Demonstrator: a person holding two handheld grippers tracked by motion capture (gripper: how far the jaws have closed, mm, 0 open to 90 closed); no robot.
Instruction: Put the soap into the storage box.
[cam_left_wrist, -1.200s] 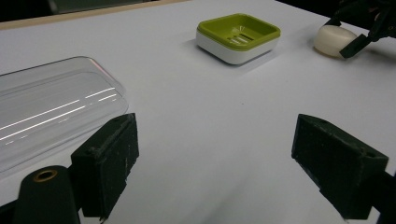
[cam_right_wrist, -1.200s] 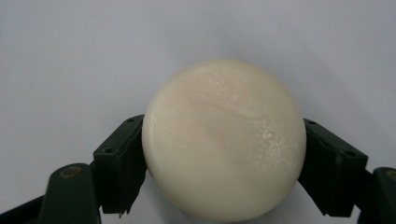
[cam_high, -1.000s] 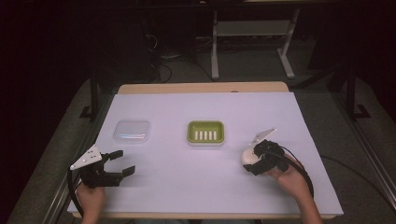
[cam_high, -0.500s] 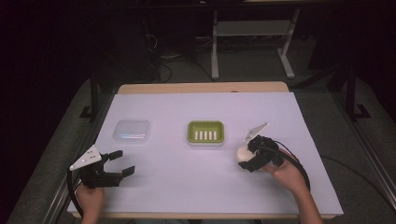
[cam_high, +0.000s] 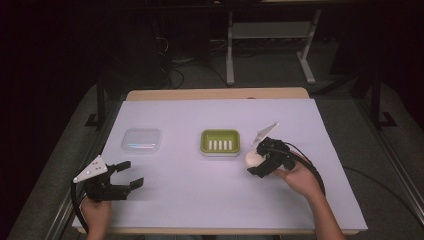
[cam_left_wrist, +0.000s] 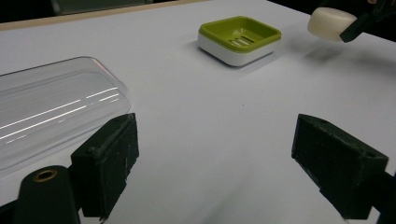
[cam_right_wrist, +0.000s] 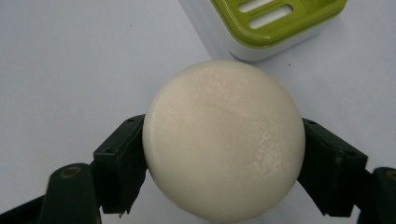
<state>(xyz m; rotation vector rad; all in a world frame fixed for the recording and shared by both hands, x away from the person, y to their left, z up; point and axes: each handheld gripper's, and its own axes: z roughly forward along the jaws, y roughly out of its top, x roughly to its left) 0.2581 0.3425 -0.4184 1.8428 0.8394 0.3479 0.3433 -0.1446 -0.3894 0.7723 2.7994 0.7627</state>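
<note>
Soap (cam_right_wrist: 224, 140) sits clamped between the two jaws of my right claw (cam_high: 256, 162), held off the bench (cam_high: 200, 205) just beside the near right corner of the green soap dish (cam_high: 220, 142). In the right gripper view the jaws press on opposite sides of the rounded bar, and the dish's slotted tray shows just beyond it. My left claw (cam_high: 122, 176) rests low at the near left of the bench, jaws spread wide with nothing between them; the clear plastic lid (cam_high: 142, 140) lies flat ahead of it, well apart from the dish.

I judge the work in hand to be setting the soap into the dish. The risk I see is in the grip: the bar is smooth and curved, and the jaws meet it along narrow patches, so a tilt of my hand could let it squirt out and roll across the bench. Coming in too low could also knock the dish's rim and shove the light dish away. Releasing before the bar is over the tray would leave it perched on the edge.
</note>
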